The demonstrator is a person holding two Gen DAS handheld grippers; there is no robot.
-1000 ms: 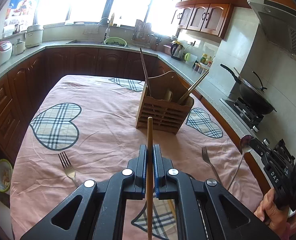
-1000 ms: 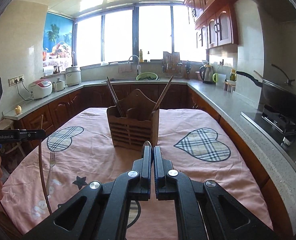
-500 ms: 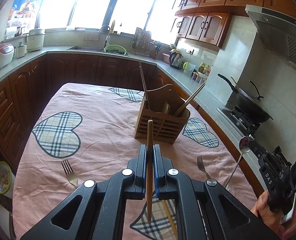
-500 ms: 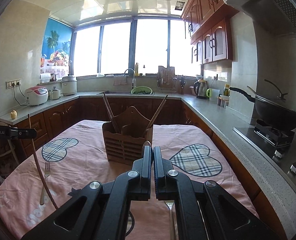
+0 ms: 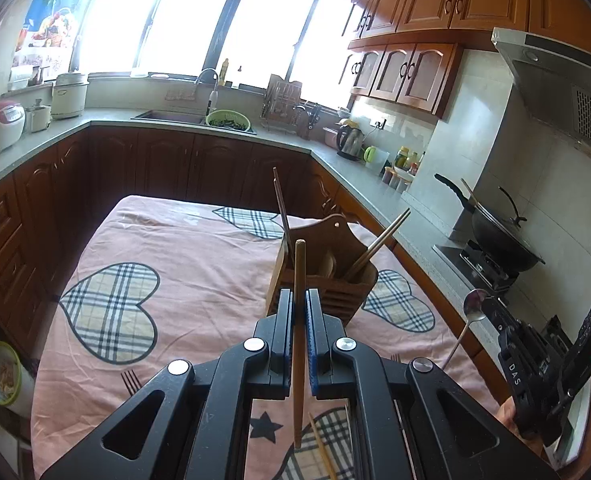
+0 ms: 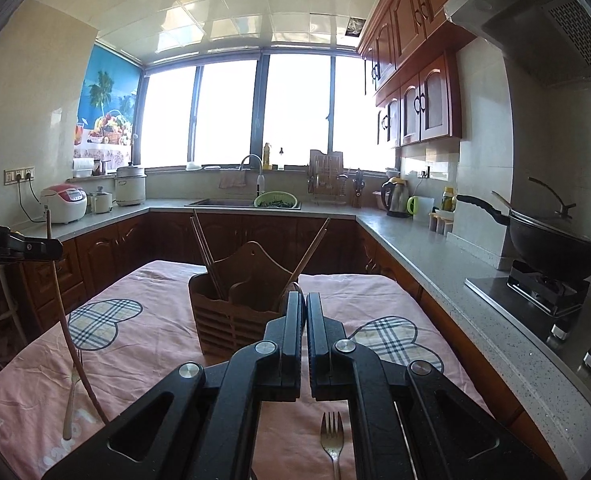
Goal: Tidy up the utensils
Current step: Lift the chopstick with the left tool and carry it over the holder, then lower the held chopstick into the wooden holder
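Two grippers, both loaded: your left gripper (image 5: pixel 300 308) is clamped on a wooden chopstick (image 5: pixel 298 320) held near upright, tip above the pads, tail hanging below over the pink cloth (image 5: pixel 183 248); your right gripper (image 6: pixel 305 312) has its jaws closed on a metal spoon (image 5: pixel 473 305), bowl up. Holder (image 5: pixel 327 276) stands mid-table just ahead of both, two chopsticks leaning out each side already. For the drop, I'd say lift until the chopstick's lower end clears the holder rim, centre over the compartment that has chopsticks, tip it in end first, then let go; don't release high or it'll bounce out. Keep the spoon clear so the two tools don't knock over the holder, and go one at a time. Which compartment the spoon belongs in I can't tell; a spoon-like bowl shows inside the middle one. Left view shows what the right misses: the spoon itself, the hand (image 5: pixel 509 418) under the right gripper, a loose chopstick (image 5: pixel 322 446) on the cloth below, and a fork (image 5: pixel 129 380) lower left. Right view barely shows its own load between the pads, but gives the left chopstick side-on, the holder's slatted front and both leaning pairs, plus another fork (image 6: pixel 332 436) just under the jaws.
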